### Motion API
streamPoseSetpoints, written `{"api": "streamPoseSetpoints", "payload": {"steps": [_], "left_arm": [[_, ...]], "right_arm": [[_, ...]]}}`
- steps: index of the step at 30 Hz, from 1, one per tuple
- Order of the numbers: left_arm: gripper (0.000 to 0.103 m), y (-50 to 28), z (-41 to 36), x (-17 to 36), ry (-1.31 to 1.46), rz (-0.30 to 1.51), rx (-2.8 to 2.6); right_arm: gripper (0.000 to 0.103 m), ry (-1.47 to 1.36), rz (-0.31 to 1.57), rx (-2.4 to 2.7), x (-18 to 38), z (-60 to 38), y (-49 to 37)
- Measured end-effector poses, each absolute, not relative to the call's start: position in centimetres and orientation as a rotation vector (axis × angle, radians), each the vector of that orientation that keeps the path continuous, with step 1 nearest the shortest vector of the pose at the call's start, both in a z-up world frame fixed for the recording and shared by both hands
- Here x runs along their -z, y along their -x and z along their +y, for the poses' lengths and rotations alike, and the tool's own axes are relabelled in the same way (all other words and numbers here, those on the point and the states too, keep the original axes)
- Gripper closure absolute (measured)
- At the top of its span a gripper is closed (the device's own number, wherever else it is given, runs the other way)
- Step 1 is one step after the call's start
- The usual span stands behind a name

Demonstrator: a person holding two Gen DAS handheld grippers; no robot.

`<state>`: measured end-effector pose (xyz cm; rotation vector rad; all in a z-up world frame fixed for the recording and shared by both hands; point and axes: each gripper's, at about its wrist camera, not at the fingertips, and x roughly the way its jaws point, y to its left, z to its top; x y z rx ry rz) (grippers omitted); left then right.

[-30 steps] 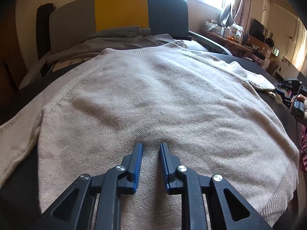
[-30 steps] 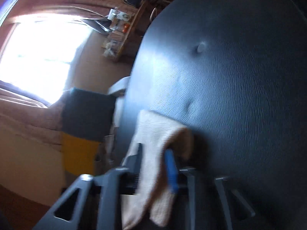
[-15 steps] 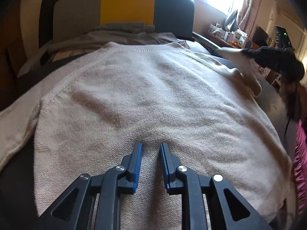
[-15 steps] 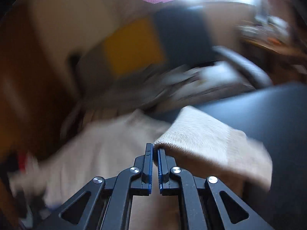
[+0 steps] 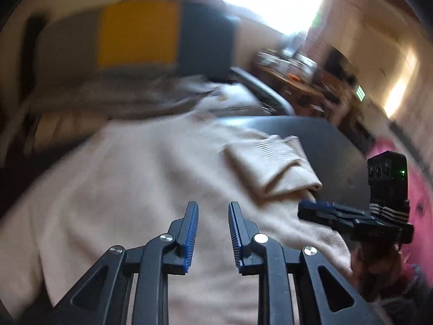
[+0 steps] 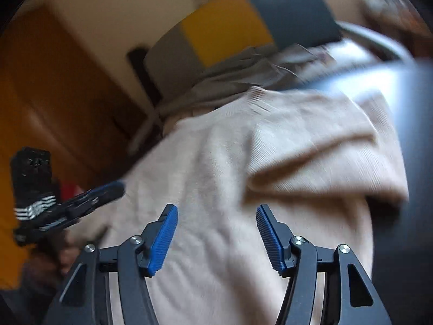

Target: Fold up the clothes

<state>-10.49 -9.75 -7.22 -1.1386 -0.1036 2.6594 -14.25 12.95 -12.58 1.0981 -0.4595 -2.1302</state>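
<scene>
A beige knit sweater point(image 5: 151, 178) lies spread on a dark padded surface point(image 5: 319, 138). Its right sleeve point(image 5: 273, 162) is folded in over the body, ribbed cuff on top; the sleeve also shows in the right wrist view point(image 6: 319, 146). My left gripper point(image 5: 212, 211) hovers over the sweater's lower middle, slightly open and empty. My right gripper point(image 6: 216, 214) is open and empty, just in front of the folded sleeve; it also shows in the left wrist view point(image 5: 305, 208) at the sleeve's near edge. The left gripper shows at the left of the right wrist view point(image 6: 116, 187).
A grey garment point(image 5: 130, 94) lies behind the sweater's collar, against a chair back with grey, yellow point(image 5: 138, 32) and dark blue panels. A cluttered shelf point(image 5: 297, 67) stands at the far right under a bright window. Both views are motion-blurred.
My right gripper carried the sleeve cuff over onto the sweater body, then opened and let it go. My left gripper stayed slightly open and shifted its view to the right.
</scene>
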Motion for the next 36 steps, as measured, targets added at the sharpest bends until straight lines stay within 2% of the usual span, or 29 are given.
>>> {"api": "streamPoseSetpoints", "payload": {"steps": [3,5,7,13,18,24,26,27,29,31,34,36], "left_arm": [[0.076,13.7,-4.3,6.2,1.061,0.165,-2.555],[0.073,16.2,-0.6,6.4,1.059,0.291,-2.446],[0.069,18.4,2.5,7.3,1.094,0.385,-2.368],[0.065,23.6,7.3,10.2,1.254,0.572,-2.195],[0.065,26.5,8.4,12.0,1.330,0.681,-2.209],[0.065,26.0,10.3,14.1,1.306,0.871,-2.160],[0.065,26.6,10.1,14.2,1.325,0.839,-2.210],[0.074,27.0,9.5,13.9,1.342,0.753,-2.235],[0.080,27.9,8.3,13.4,1.374,0.574,-2.278],[0.097,28.6,6.6,13.0,1.411,0.402,-2.321],[0.100,29.1,4.7,12.9,1.428,0.300,-2.390],[0.100,28.8,3.0,12.0,1.399,0.156,-2.427]], "right_arm": [[0.041,-1.148,-0.628,2.138,14.6,16.3,12.2],[0.051,-1.138,-0.719,2.123,16.4,18.0,11.8],[0.052,-1.085,-0.765,2.106,16.6,18.7,11.4],[0.049,-1.046,-0.757,2.086,16.5,18.1,11.4],[0.049,-0.988,-0.852,2.023,16.7,18.9,11.2],[0.049,-0.962,-0.894,1.996,16.7,18.9,10.9],[0.049,-0.962,-0.891,1.999,16.6,18.6,10.8],[0.049,-0.963,-0.889,2.000,16.6,18.5,10.7],[0.049,-0.964,-0.884,2.004,16.4,18.3,10.6],[0.049,-0.965,-0.882,2.009,16.4,18.0,10.6],[0.049,-0.969,-0.874,2.014,16.2,18.1,10.6],[0.049,-0.972,-0.868,2.017,16.1,17.9,10.5]]}}
